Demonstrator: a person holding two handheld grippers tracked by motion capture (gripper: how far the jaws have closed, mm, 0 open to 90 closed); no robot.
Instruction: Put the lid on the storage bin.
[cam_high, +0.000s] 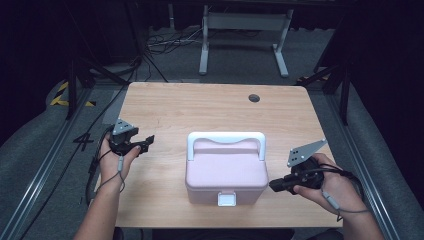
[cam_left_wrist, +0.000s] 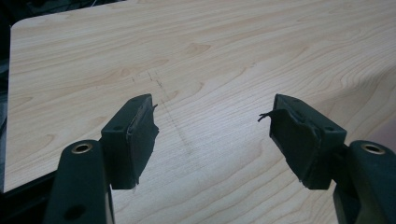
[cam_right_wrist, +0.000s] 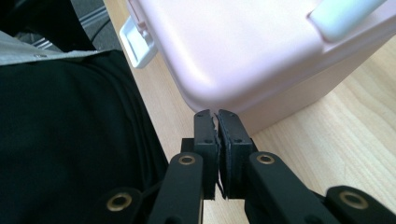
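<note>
- High view: pink box (cam_high: 226, 172) sits mid-counter (cam_high: 210, 107), latch (cam_high: 226, 199) facing the person; right gripper (cam_high: 274, 186) at the box's near right corner, left gripper (cam_high: 148, 141) well left of the box.
- Left gripper view: fingers (cam_left_wrist: 140, 135) spread wide, empty, likely ready to steady the box.
- Right gripper view: fingers (cam_right_wrist: 206, 135) pressed together, holding nothing, tips just off the box corner, probably to nudge it.

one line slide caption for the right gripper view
Right gripper, jaws shut, at a lower corner of the pink box with its white latch.

A pink box (cam_high: 226, 172) with a white handle (cam_high: 226, 138) and white latch (cam_high: 226, 199) sits near the front edge of a wooden table (cam_high: 200, 107). The left gripper (cam_high: 144, 142) is well apart from it; the right gripper (cam_high: 274, 186) is just beside its front right corner.
</note>
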